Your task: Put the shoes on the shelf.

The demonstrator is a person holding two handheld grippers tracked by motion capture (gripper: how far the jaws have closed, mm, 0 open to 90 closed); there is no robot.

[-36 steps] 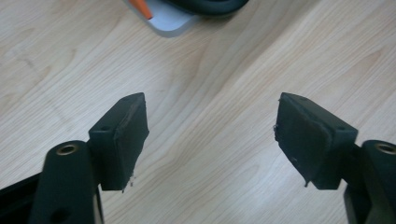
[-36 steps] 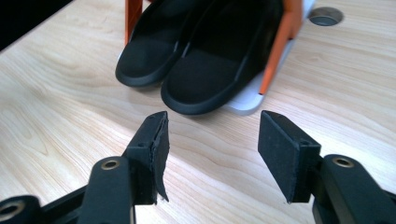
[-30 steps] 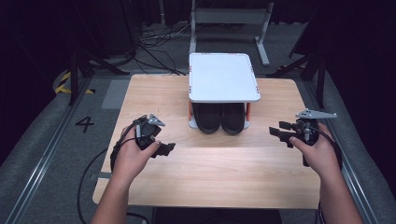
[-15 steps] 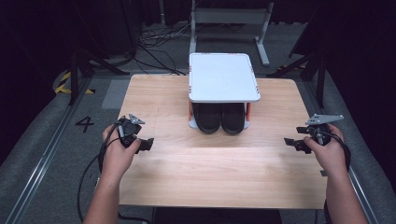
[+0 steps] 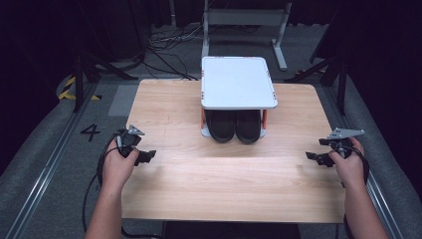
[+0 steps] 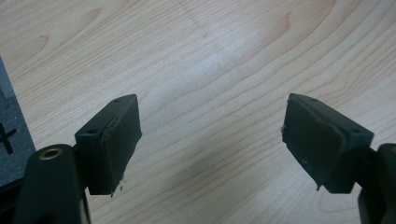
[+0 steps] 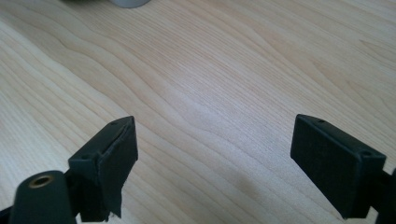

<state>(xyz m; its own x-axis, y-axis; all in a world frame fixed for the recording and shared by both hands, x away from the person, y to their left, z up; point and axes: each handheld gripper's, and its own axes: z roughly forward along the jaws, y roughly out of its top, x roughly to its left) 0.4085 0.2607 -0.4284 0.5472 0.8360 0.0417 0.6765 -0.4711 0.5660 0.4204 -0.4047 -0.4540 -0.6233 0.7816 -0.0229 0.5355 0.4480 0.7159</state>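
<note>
Shoes (image 5: 235, 125), a black pair, sat side by side under a white rack (image 5: 238, 82) at the far middle of the wooden table (image 5: 224, 189), toes toward the person. From the left gripper (image 5: 144, 157), held at the table's left edge, the pair lay at about 2 o'clock, well apart from it. From the right gripper (image 5: 313, 156), held at the right edge, the pair lay at about 10 o'clock, equally far off. In the left gripper view the left gripper's (image 6: 210, 144) jaws stood wide apart over bare wood, clamping nothing. In the right gripper view the right gripper's (image 7: 212, 161) jaws were likewise spread wide above bare wood, with a pale rounded foot at the top edge.
</note>
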